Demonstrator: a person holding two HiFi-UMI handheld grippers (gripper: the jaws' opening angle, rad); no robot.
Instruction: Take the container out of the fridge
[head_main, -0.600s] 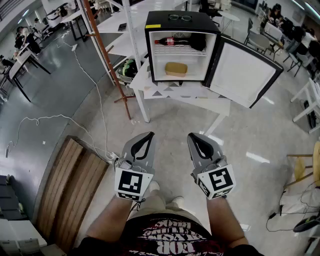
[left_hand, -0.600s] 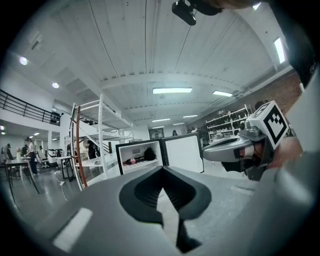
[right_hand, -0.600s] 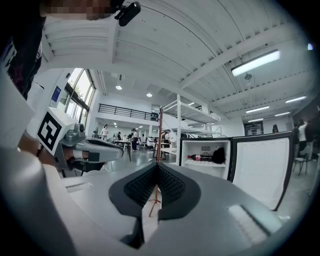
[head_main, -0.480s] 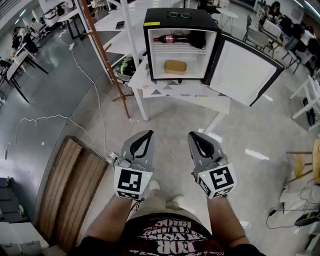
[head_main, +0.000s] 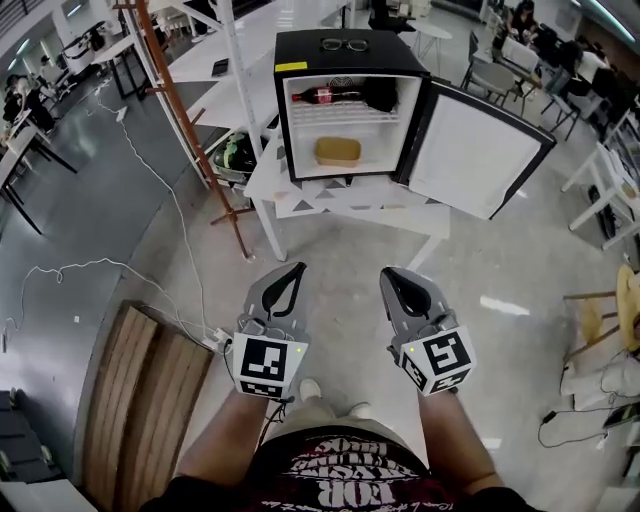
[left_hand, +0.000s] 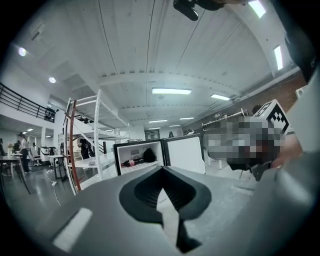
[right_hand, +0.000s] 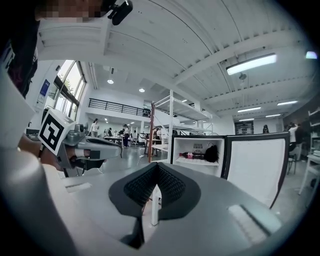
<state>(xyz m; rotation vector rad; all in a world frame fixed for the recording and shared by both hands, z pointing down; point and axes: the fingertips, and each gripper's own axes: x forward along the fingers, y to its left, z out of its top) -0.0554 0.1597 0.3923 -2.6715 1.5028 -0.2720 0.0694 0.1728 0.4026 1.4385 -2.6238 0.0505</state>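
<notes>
— Where's the container?

— I can see the container (head_main: 338, 151) lying on the bottom of the fridge (head_main: 300, 48), under the wire shelf (head_main: 345, 108). The door (head_main: 470, 150) stands open on my right, and the fridge sits on a white tabletop (head_main: 345, 192).

— And your grippers?

— The left gripper (head_main: 296, 270) and the right gripper (head_main: 389, 273) hang side by side over the floor (head_main: 500, 260), well apart from the fridge (both point towards it). On each one the fingers (left_hand: 145, 190) are pressed together at the tips, and they're empty.

— Anything else in there?

— A bottle (head_main: 318, 96) lies on the shelf above the container, with a black thing (head_main: 378, 93) just beside it; I can't tell what that is. A pair of glasses (head_main: 338, 44) rests on top of the fridge.
</notes>
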